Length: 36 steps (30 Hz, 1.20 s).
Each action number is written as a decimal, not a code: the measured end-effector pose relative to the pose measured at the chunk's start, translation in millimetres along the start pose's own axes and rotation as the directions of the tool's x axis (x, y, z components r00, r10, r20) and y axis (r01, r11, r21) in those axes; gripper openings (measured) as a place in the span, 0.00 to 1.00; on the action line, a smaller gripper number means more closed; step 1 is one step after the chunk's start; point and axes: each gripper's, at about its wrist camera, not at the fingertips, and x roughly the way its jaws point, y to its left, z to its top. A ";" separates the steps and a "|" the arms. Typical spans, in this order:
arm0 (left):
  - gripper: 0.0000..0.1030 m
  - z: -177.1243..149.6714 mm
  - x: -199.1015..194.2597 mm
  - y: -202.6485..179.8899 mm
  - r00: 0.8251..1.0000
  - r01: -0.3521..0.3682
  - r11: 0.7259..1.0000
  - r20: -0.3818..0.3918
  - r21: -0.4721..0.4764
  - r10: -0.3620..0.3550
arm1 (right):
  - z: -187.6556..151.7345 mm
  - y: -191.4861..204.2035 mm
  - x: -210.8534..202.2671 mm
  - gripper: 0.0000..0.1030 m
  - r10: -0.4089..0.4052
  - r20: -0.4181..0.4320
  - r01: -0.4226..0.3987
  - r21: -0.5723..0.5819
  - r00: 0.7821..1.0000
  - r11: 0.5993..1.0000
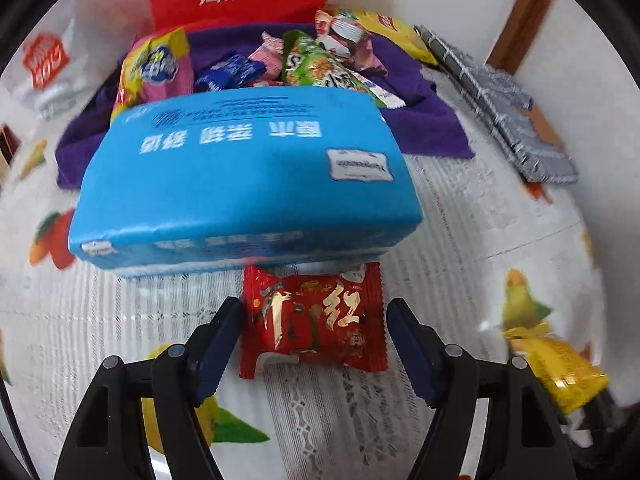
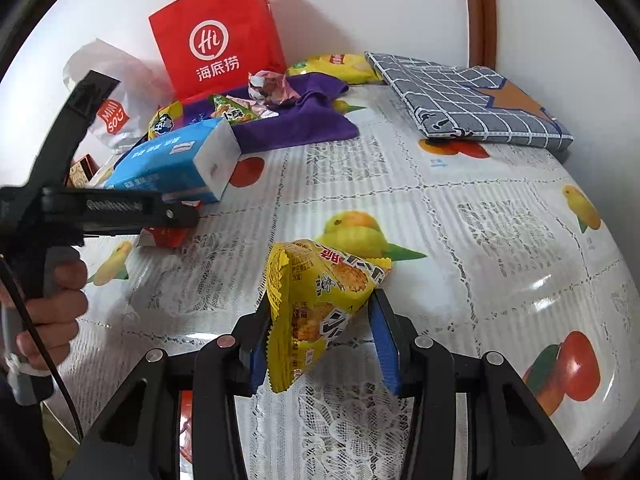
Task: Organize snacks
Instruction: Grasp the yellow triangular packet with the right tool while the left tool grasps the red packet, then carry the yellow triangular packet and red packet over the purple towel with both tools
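Note:
In the left wrist view a red snack packet (image 1: 314, 320) lies flat on the fruit-print tablecloth (image 1: 480, 240). My left gripper (image 1: 313, 312) straddles it, open, with a finger close to each side edge. Just beyond it sits a blue tissue pack (image 1: 248, 176). My right gripper (image 2: 320, 304) is shut on a yellow snack packet (image 2: 320, 312), held above the table. Behind the tissue pack, several snack packets (image 1: 312, 60) lie piled on a purple cloth (image 1: 420, 120). The yellow packet (image 1: 560, 368) also shows at the left wrist view's right edge.
A red paper bag (image 2: 216, 40) stands against the wall behind the purple cloth (image 2: 296, 120). A white shopping bag (image 2: 112, 108) is to its left. A grey checked folded cloth (image 2: 472, 100) lies at the far right. A hand (image 2: 52, 304) holds the left gripper's handle.

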 end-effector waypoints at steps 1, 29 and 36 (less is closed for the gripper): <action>0.69 -0.3 1.1 -2.9 1.000 -0.023 1.000 0.003 0.011 0.023 | -0.1 -0.6 -0.4 0.44 -0.001 0.000 0.001 0.001 1.000 1.000; 0.42 -86.7 -62.7 115.3 0.998 -0.014 0.996 0.054 -0.084 0.018 | -3.6 99.4 7.5 0.43 -0.006 -0.045 0.002 -0.092 0.999 0.996; 0.42 -87.8 -79.5 115.7 0.997 0.043 0.996 0.074 -0.084 -0.037 | 0.0 110.3 -15.5 0.41 -0.018 -0.004 0.018 -0.093 1.000 0.995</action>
